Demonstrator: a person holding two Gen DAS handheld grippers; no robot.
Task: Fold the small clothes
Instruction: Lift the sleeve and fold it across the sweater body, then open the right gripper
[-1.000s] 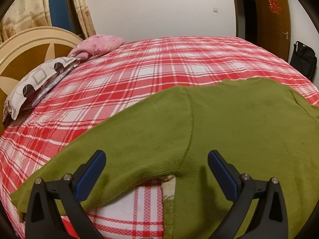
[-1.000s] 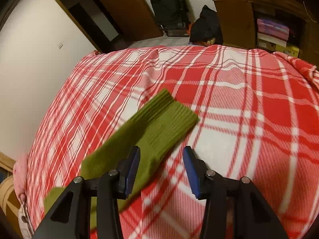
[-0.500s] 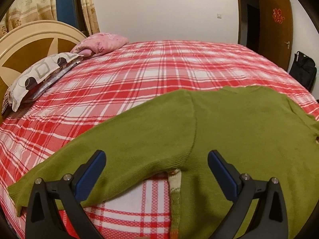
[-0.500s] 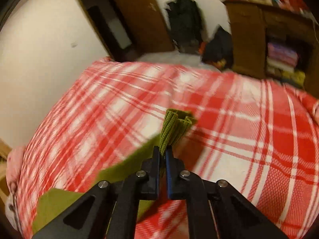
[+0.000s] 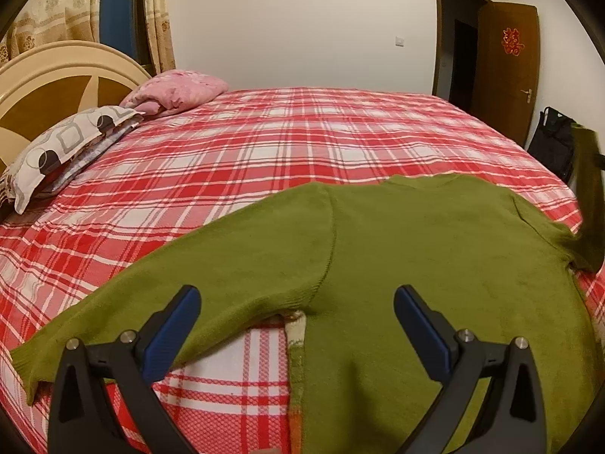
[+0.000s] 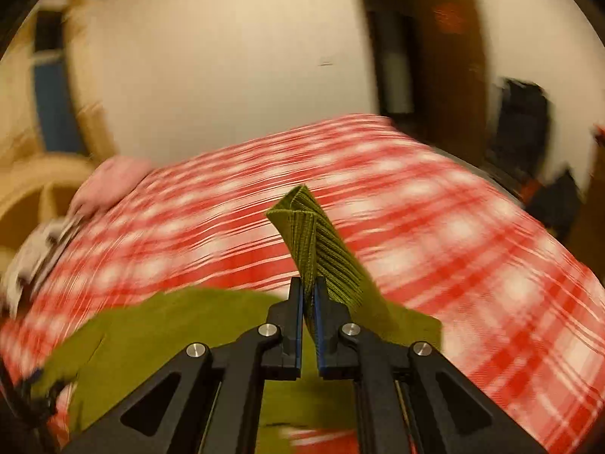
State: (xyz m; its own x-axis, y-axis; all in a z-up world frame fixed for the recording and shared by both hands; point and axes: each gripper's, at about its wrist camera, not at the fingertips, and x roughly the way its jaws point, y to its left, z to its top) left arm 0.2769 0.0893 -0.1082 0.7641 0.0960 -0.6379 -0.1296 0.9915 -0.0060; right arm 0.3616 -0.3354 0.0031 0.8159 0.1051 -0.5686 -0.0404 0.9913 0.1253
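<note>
An olive green knit sweater lies spread on the red plaid bed. Its left sleeve stretches flat toward the lower left. My left gripper is open and empty, hovering over the armpit area. My right gripper is shut on the ribbed cuff of the other sleeve and holds it lifted above the bed. That raised sleeve shows at the right edge of the left wrist view. The sweater body lies below in the blurred right wrist view.
A patterned pillow and a pink pillow lie by the headboard at the far left. A brown door and a black bag stand beyond the bed's right side.
My right gripper has closed on the sleeve cuff, lifted it off the bed and swung it leftward over the sweater. My left gripper has stayed open above the sweater.
</note>
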